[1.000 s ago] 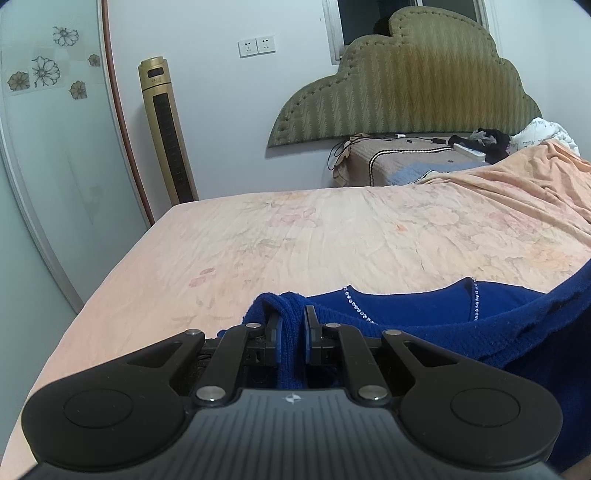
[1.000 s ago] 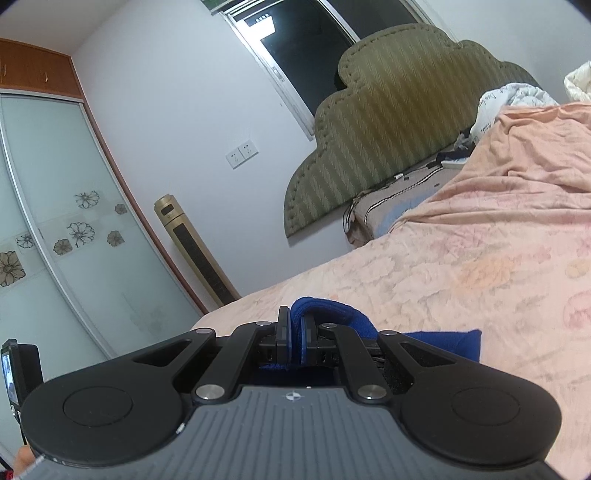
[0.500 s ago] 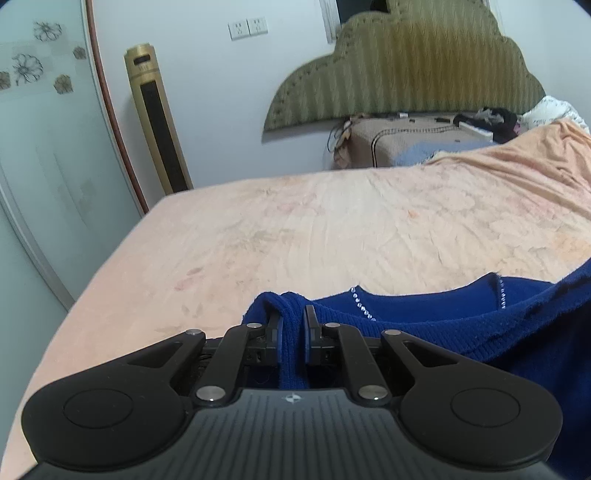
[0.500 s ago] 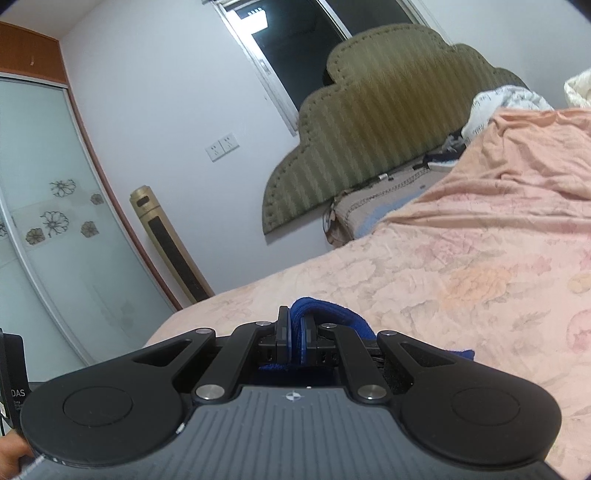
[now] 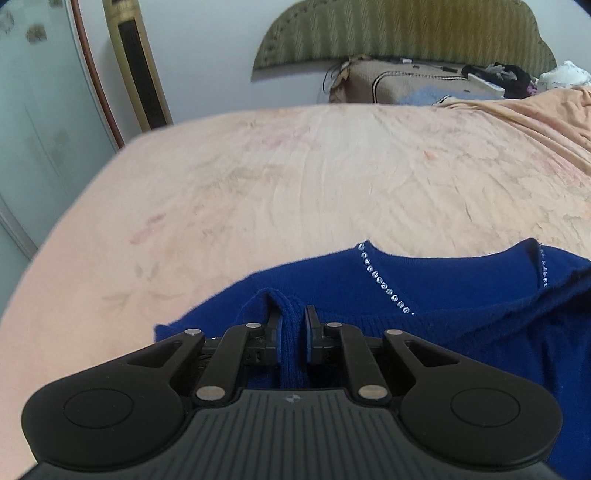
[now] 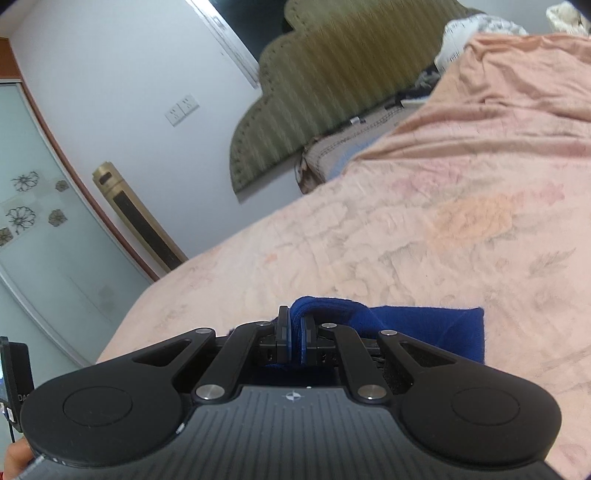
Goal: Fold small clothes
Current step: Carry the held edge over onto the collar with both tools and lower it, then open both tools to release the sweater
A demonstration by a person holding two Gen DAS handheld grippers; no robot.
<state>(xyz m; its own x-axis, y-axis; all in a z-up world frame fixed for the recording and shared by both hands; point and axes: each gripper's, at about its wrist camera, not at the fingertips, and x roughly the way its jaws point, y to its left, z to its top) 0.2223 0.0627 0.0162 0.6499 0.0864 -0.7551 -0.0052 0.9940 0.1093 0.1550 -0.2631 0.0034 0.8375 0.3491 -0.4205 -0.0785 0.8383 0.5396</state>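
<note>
Left gripper [image 5: 291, 334]: fingers clamped on a ribbed fold of the blue sweater [image 5: 424, 291]. Right gripper [image 6: 295, 338]: fingers clamped on another fold of it. The sweater lies on the peach bedsheet [image 5: 295, 177], nearer than the green headboard [image 5: 402, 33].

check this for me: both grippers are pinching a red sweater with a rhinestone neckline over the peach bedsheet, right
Not quite: the sweater is blue, not red, as the left wrist view shows. The rest holds: the left gripper and right gripper are each shut on its fabric, the rhinestone neckline shows, and the peach bedsheet lies beneath.
</note>
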